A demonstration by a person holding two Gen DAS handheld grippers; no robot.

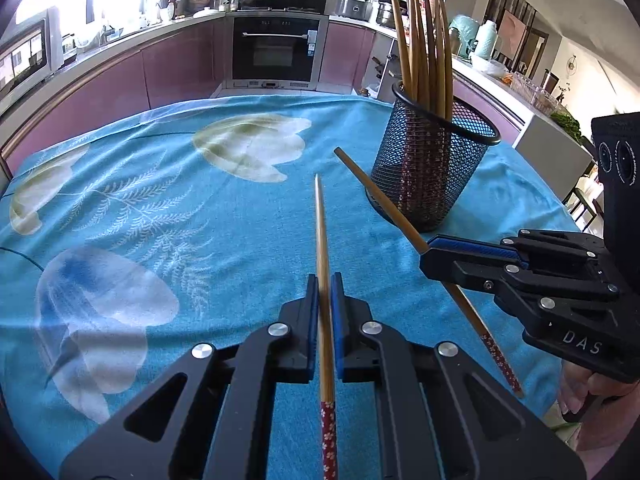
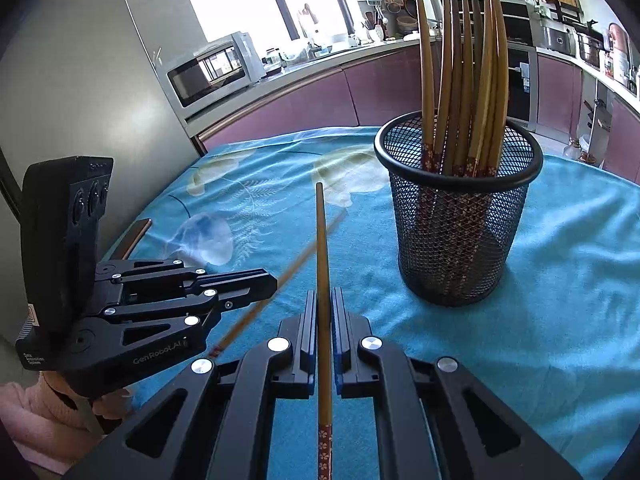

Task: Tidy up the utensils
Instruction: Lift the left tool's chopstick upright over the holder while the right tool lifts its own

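Observation:
My left gripper [image 1: 325, 280] is shut on a bamboo chopstick [image 1: 320, 220] with a red flowered handle end, and its thin tip points away over the blue cloth. My right gripper [image 2: 325, 300] is shut on a second chopstick [image 2: 321, 240] of the same kind. Each gripper shows in the other's view: the right gripper [image 1: 426, 250] with its slanted chopstick [image 1: 380, 196], the left gripper [image 2: 274, 280] with its blurred chopstick [image 2: 296, 264]. A black mesh cup [image 2: 456, 240] [image 1: 428, 176] stands upright ahead to the right, holding several chopsticks [image 2: 464, 80] tips up.
A blue flowered cloth [image 1: 160, 200] covers the round table. Beyond its far edge run purple kitchen cabinets, a built-in oven [image 1: 276, 52] and a microwave [image 2: 212, 68]. A grey fridge wall [image 2: 100, 80] rises at the left. A hand in a pink sleeve [image 2: 48, 400] holds the left gripper.

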